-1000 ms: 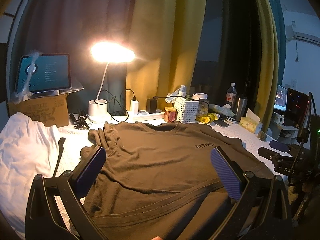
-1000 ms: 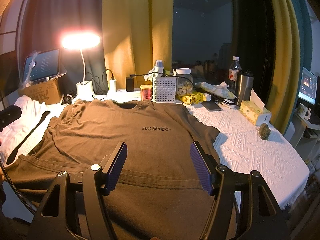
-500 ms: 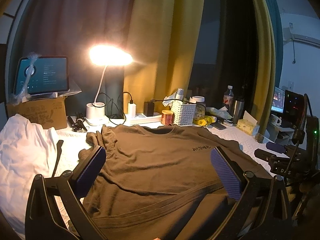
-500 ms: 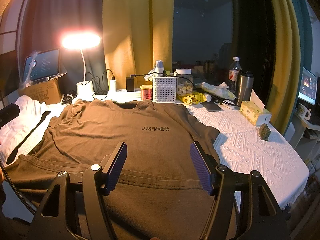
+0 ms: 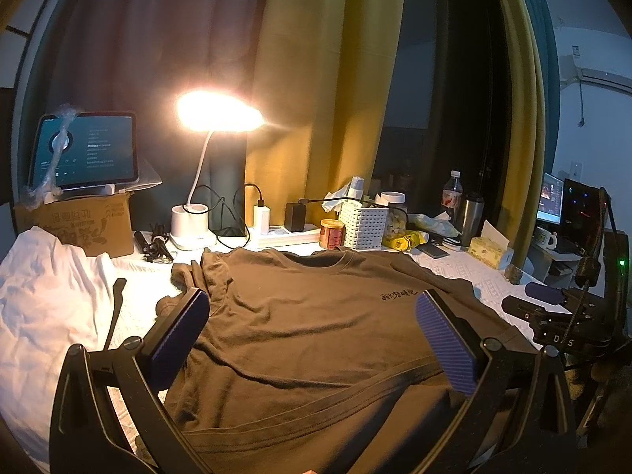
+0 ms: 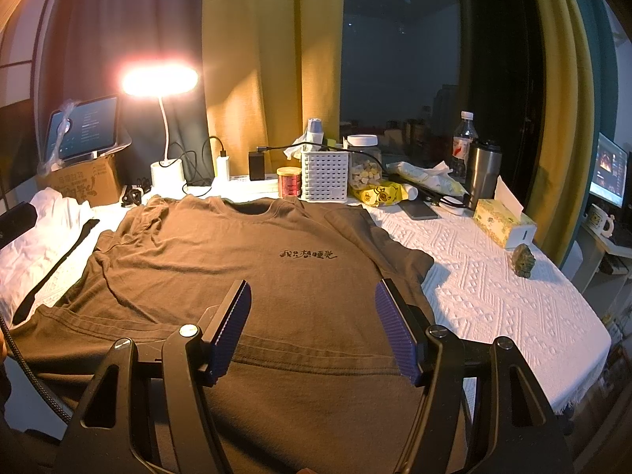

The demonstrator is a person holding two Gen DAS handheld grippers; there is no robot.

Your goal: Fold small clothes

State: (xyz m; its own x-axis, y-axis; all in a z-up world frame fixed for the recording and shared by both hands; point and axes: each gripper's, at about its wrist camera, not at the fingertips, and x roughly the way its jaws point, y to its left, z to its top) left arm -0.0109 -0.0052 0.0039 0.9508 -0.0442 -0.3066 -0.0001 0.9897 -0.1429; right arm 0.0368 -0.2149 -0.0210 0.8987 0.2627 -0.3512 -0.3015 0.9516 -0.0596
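Note:
A brown T-shirt (image 5: pixel 316 331) (image 6: pixel 245 260) lies spread flat, front up, on the white textured tablecloth (image 6: pixel 493 296), with small black lettering (image 6: pixel 307 254) on its chest. My left gripper (image 5: pixel 312 316) hovers above the shirt's lower left part, jaws wide open, nothing between the blue pads. My right gripper (image 6: pixel 313 308) hovers above the hem at the lower right, open too and empty. The right gripper's body (image 5: pixel 553 316) shows at the right edge of the left wrist view. The shirt's left sleeve (image 5: pixel 185 272) is bunched.
White clothes (image 5: pixel 43 300) lie heaped at the left with a black strap (image 5: pixel 114 312) beside them. Along the back stand a lit desk lamp (image 5: pixel 197 205), a tablet on a cardboard box (image 5: pixel 85 221), a power strip, a white basket (image 6: pixel 324 175), jars, bottles, and a tissue box (image 6: pixel 501 221).
In the left wrist view the scene has shifted slightly downward, so that camera tilted up a little. The right wrist view is unchanged. Both grippers stayed open.

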